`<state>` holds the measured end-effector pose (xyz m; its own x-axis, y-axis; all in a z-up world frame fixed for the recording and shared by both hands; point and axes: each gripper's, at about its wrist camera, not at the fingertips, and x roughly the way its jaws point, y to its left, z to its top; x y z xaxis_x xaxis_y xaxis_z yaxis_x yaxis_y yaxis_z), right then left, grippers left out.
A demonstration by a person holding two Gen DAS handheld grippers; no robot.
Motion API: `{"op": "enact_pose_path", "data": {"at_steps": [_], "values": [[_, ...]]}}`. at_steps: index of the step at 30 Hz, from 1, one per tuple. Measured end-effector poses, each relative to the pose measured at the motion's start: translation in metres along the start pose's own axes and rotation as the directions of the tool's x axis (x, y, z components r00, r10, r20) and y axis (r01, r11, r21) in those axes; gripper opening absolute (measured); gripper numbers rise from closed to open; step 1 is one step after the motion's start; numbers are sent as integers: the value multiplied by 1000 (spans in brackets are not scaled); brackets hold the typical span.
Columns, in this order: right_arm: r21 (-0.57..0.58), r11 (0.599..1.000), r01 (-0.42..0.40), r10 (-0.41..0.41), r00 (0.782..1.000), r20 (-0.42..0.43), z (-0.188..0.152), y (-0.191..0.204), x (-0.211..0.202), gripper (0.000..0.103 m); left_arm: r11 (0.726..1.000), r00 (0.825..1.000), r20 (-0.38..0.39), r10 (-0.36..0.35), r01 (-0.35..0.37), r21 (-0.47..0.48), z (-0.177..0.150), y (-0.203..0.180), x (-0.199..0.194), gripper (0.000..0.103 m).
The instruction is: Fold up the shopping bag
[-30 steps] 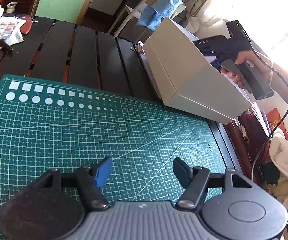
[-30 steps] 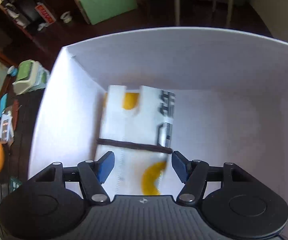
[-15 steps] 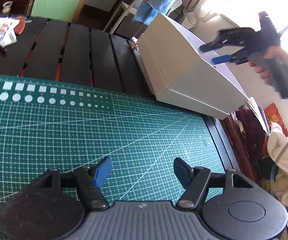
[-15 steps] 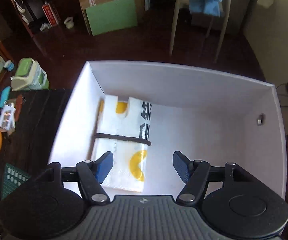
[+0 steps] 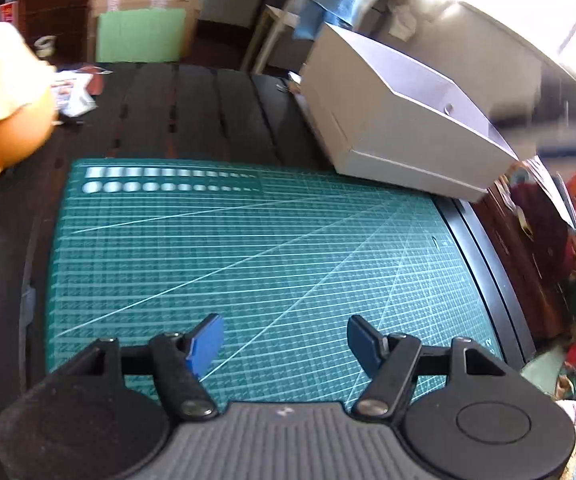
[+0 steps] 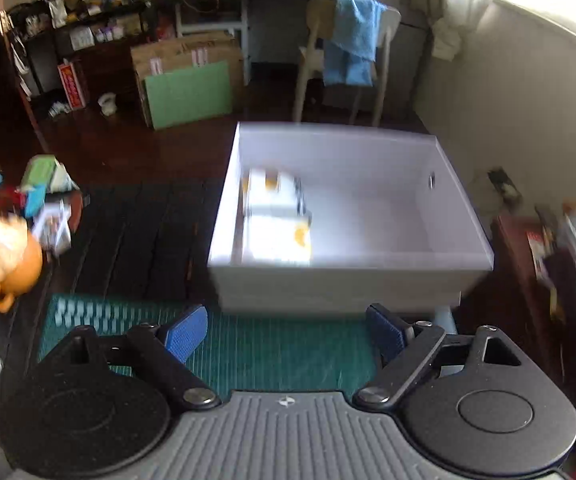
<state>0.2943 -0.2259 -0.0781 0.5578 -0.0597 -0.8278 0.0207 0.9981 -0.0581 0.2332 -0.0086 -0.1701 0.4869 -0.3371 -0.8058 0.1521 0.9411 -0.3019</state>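
The folded shopping bag (image 6: 276, 220), white with yellow patches and a dark band round it, lies inside the white box (image 6: 459, 216) against its left wall. My right gripper (image 6: 286, 334) hovers above the green cutting mat (image 6: 272, 344) in front of the box; its jaws are opening and nothing is between them. My left gripper (image 5: 284, 340) stands open over the cutting mat (image 5: 248, 248) with nothing between its blue pads. The white box (image 5: 391, 132) sits at the mat's far right corner in the left wrist view, and the bag is hidden there.
An orange teapot (image 5: 4, 108) (image 6: 20, 260) and small packets stand on the dark slatted table (image 5: 192, 112) to the left. A chair with a blue towel (image 6: 351, 40), cardboard boxes and a green board (image 6: 190, 94) stand on the floor beyond. A dark cabinet (image 6: 527, 264) is at the right.
My right gripper pulled back and up out of the box, leaving the folded bag inside, and its jaws widened. The left gripper rose and drew back over the mat, still open.
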Motion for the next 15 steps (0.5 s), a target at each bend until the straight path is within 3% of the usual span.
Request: {"op": "enact_pose_path", "data": {"at_steps": [1,2,6,11,15], "values": [[-8,1000,22,-22,1000,-19,-16,10,4,86,998,998,18,58,-58,-14,-5,0,-10,69],[-16,999,40,-41,999,-35,-31,18,6,86,997,997,22,74,-73,-16,-7,-1,-13,71],[24,1000,-10,11,999,-42,-79,37,1,86,989,984,99,146,-145,-16,-18,-4,-49,73],[83,995,-57,62,996,-67,-111,46,-20,86,982,977,98,189,-191,13,-23,-8,-88,73],[137,989,-58,69,995,-73,-123,41,-41,86,960,962,115,246,-259,111,-34,-26,-115,74]]}}
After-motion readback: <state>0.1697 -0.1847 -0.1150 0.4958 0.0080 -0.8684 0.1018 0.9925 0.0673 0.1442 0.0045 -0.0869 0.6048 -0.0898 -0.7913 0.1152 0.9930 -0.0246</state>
